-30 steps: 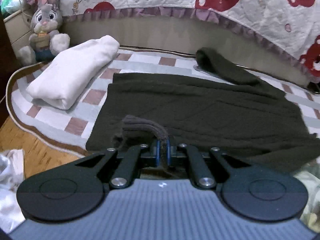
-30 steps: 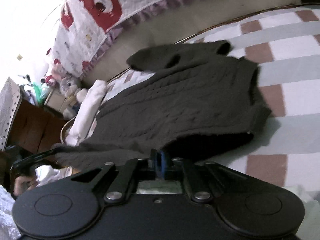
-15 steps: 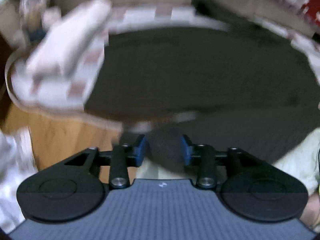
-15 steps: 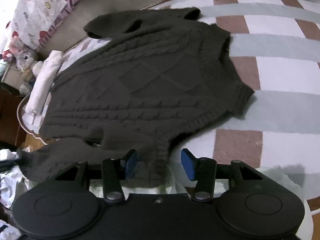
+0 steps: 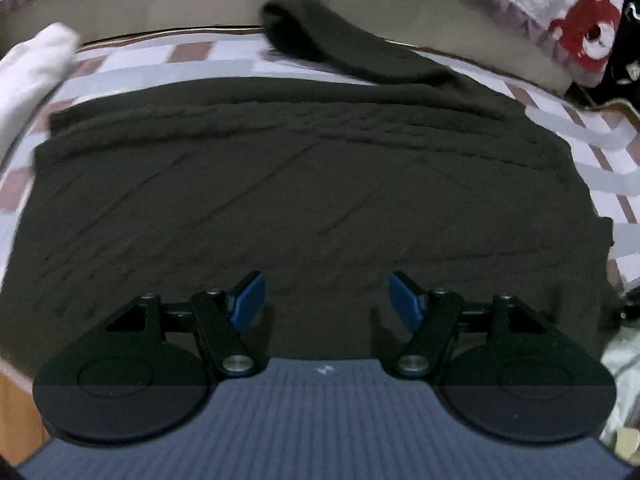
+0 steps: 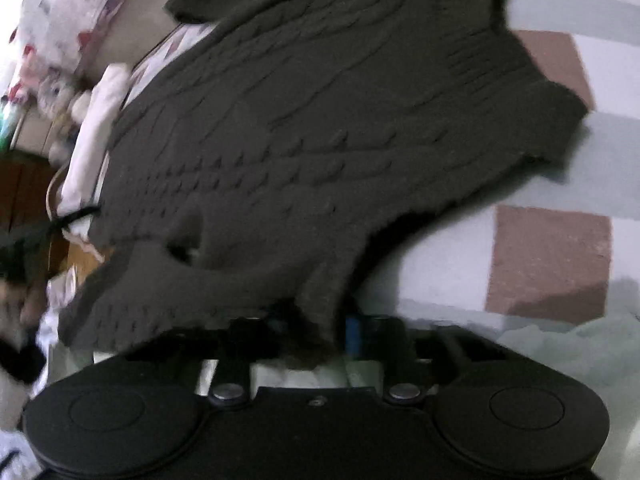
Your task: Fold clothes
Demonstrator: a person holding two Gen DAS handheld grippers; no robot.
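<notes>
The left tongs gape released just above the dark cable-knit sweater, spread ahead on the checkered blanket. The right tongs are clenched on its near hem.

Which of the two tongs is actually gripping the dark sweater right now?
The right tongs: dark cable-knit sweater hem sits pinched between their blue pads. The left tongs hang wide open above it, gripping nothing.
</notes>
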